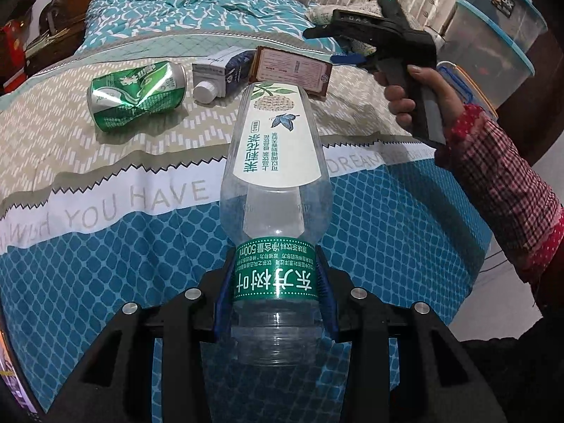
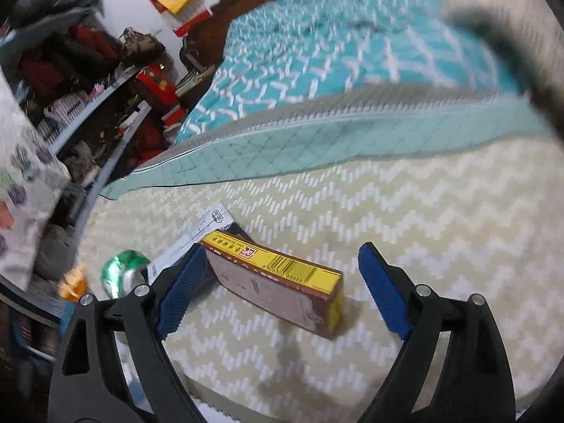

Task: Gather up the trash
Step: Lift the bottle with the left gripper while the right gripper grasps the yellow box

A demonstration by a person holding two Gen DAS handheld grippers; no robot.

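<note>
The clear plastic bottle (image 1: 275,190) is clamped at its green neck band by the left gripper (image 1: 275,282), its body sticking out over the bed (image 1: 105,264). Being held only at that narrow end, the bottle is judged liable to swing or slip if tilted. Beyond the bottle, the brown box (image 2: 282,282) is lying flat, straddled by the right gripper (image 2: 278,289), whose jaws are spread and touching nothing. The box is set askew, so it could be nudged aside. Past the bottle, the crushed green can (image 1: 135,95) and the small carton (image 1: 222,75) are lying just beside the box, where they could be knocked
</note>
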